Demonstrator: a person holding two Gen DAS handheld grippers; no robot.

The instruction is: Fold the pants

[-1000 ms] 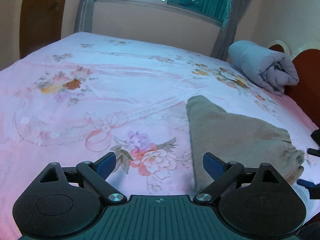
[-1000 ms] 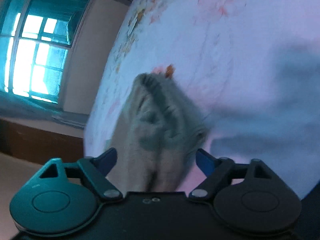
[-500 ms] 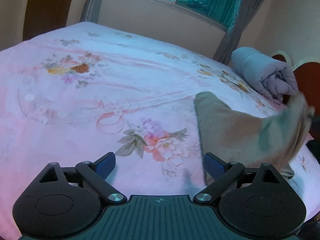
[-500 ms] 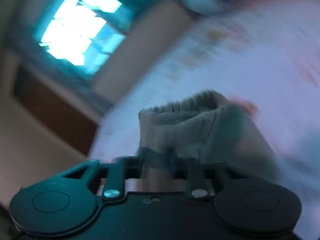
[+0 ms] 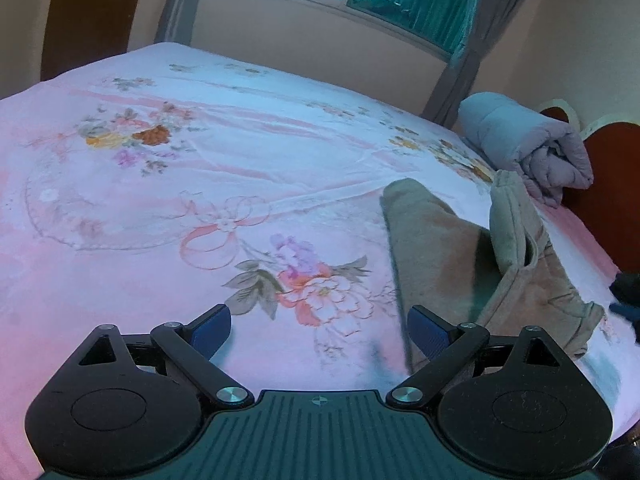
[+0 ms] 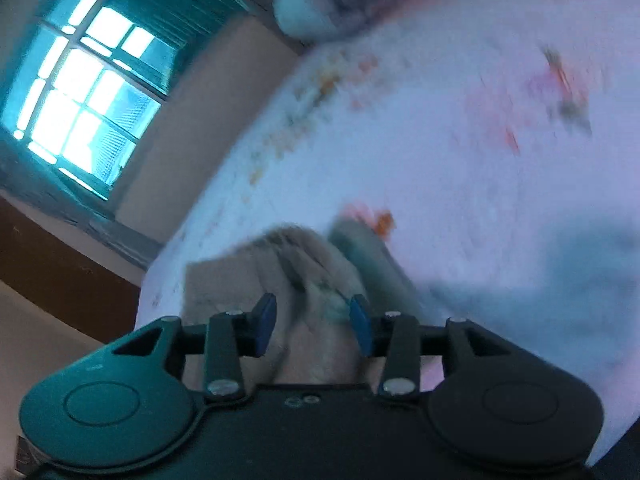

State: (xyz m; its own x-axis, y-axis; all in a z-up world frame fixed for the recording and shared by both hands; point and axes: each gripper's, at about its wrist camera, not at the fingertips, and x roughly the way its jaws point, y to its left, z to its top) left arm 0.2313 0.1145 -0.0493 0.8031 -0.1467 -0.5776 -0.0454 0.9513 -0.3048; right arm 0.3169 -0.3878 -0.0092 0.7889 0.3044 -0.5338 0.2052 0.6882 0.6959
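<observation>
Left wrist view: left claw (image 5: 319,328) spread apart, empty, above flowered bed (image 5: 160,208); pants (image 5: 448,248) beside it, rolled quilt (image 5: 524,148) beyond. Right claw (image 6: 313,324) just reopened partway, pants between, unpressed.

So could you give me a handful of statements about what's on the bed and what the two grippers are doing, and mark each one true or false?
1. The tan pants lie on a floral bedsheet. True.
2. The left gripper is clamped on the pants. False: its jaws stand wide apart with only sheet between them.
3. A rolled grey quilt sits near the headboard. True.
4. The right gripper has nothing between its jaws. False: pants fabric lies between them; the jaws have just been opening, and the pads do not seem to press it.
5. The pants lie completely flat. False: one end stands raised off the sheet.
</observation>
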